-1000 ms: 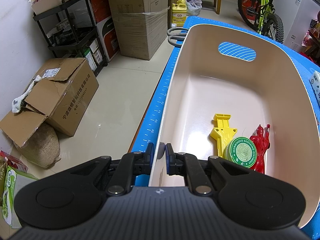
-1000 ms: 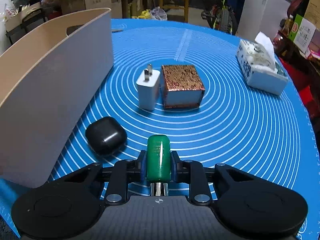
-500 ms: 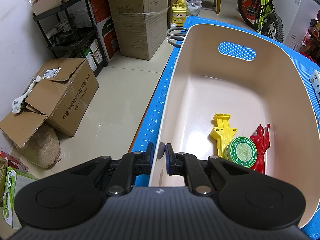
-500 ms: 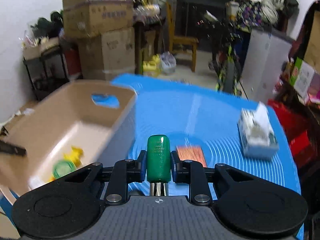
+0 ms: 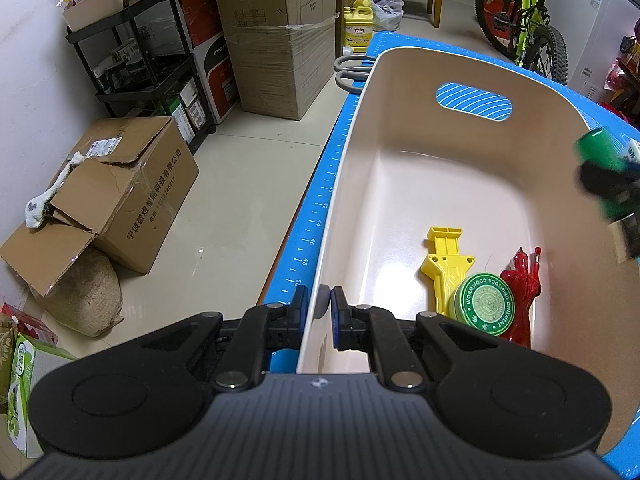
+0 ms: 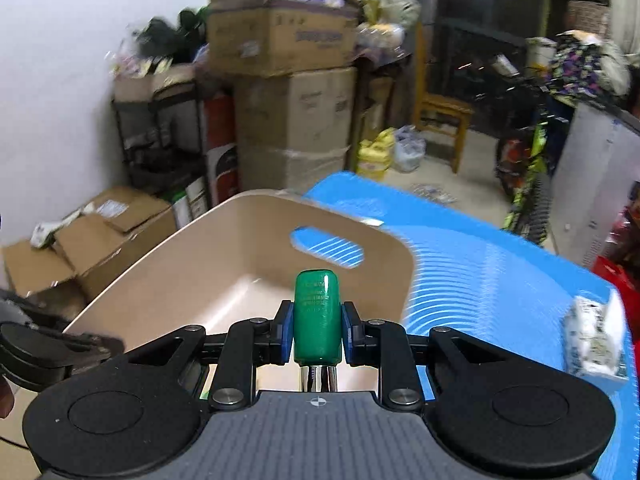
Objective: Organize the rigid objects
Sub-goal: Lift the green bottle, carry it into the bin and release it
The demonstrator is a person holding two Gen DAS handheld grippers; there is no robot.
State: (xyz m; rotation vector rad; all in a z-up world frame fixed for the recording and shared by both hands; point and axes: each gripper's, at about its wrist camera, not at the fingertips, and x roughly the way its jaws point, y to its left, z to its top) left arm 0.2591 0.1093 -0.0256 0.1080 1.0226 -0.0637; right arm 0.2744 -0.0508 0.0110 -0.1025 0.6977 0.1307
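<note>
A beige bin [image 5: 400,128] stands on the blue mat [image 5: 320,200]. My left gripper [image 5: 319,306] is shut on the bin's near left rim. Inside lie a yellow plastic piece [image 5: 444,260], a round green tin [image 5: 485,304] and a red toy [image 5: 522,288]. My right gripper [image 6: 317,322] is shut on a green cylinder with a metal end [image 6: 317,312] and holds it above the bin [image 6: 224,264]. It also shows at the right edge of the left wrist view [image 5: 600,160].
Grey scissors [image 5: 348,70] lie on the mat behind the bin. A tissue pack [image 6: 592,336] sits on the mat's right side. Cardboard boxes [image 5: 120,188], a black shelf [image 5: 140,64] and a bicycle [image 5: 528,24] stand on the floor around the table.
My right gripper has lifted the green cylinder off the mat and carried it left to above the bin. My left gripper has kept its hold on the rim.
</note>
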